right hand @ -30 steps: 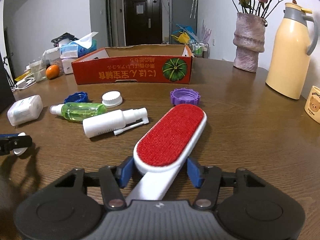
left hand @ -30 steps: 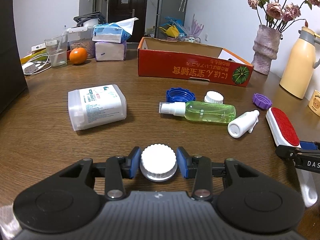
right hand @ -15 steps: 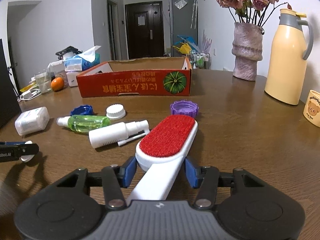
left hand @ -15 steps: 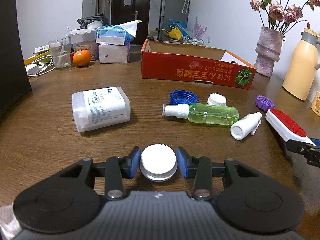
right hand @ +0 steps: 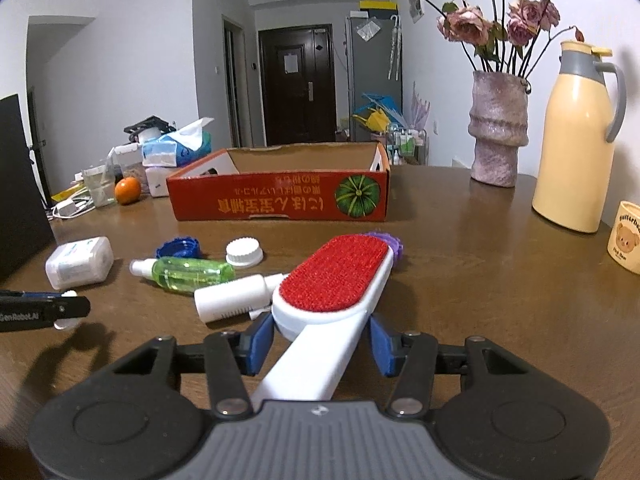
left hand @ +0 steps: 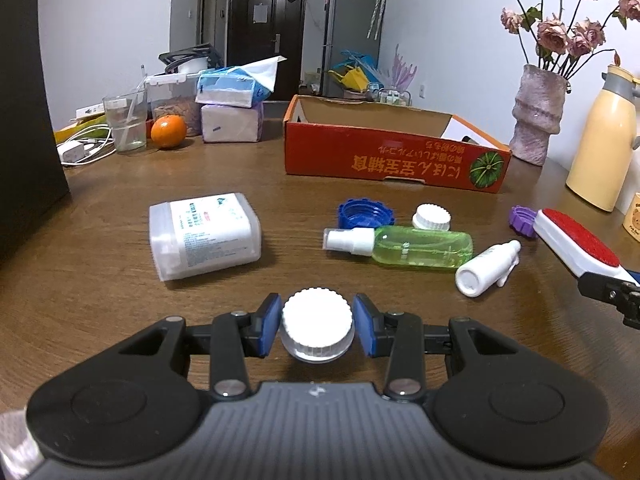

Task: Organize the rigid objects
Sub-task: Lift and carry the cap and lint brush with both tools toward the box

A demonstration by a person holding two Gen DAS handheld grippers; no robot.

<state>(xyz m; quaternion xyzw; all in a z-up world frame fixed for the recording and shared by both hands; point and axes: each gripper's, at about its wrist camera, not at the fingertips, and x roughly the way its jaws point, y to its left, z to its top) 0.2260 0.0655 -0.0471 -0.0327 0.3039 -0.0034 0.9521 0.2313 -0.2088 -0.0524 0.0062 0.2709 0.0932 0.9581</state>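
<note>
My left gripper (left hand: 316,330) is shut on a white ridged cap (left hand: 317,326), held just above the wooden table (left hand: 280,276). My right gripper (right hand: 320,338) is shut on a lint brush (right hand: 334,276) with a red pad and white handle; the brush tilts up off the table. Beyond lie a green spray bottle (left hand: 416,246), a white spray bottle (left hand: 486,268), a blue cap (left hand: 366,214), another white cap (left hand: 432,218) and a purple cap (left hand: 522,220). A white plastic pack (left hand: 204,236) lies to the left. The open red cardboard box (left hand: 396,160) stands behind them.
A vase (right hand: 498,128) with dried roses, a cream thermos (right hand: 576,140) and a bear mug (right hand: 626,240) stand at the right. Tissue packs (left hand: 232,108), an orange (left hand: 169,131), a glass (left hand: 125,124) and cables sit at the back left. A black panel (left hand: 28,120) borders the left edge.
The right gripper has raised the lint brush off the table, and its head now covers most of the purple cap. The left gripper holds the white cap nearly still.
</note>
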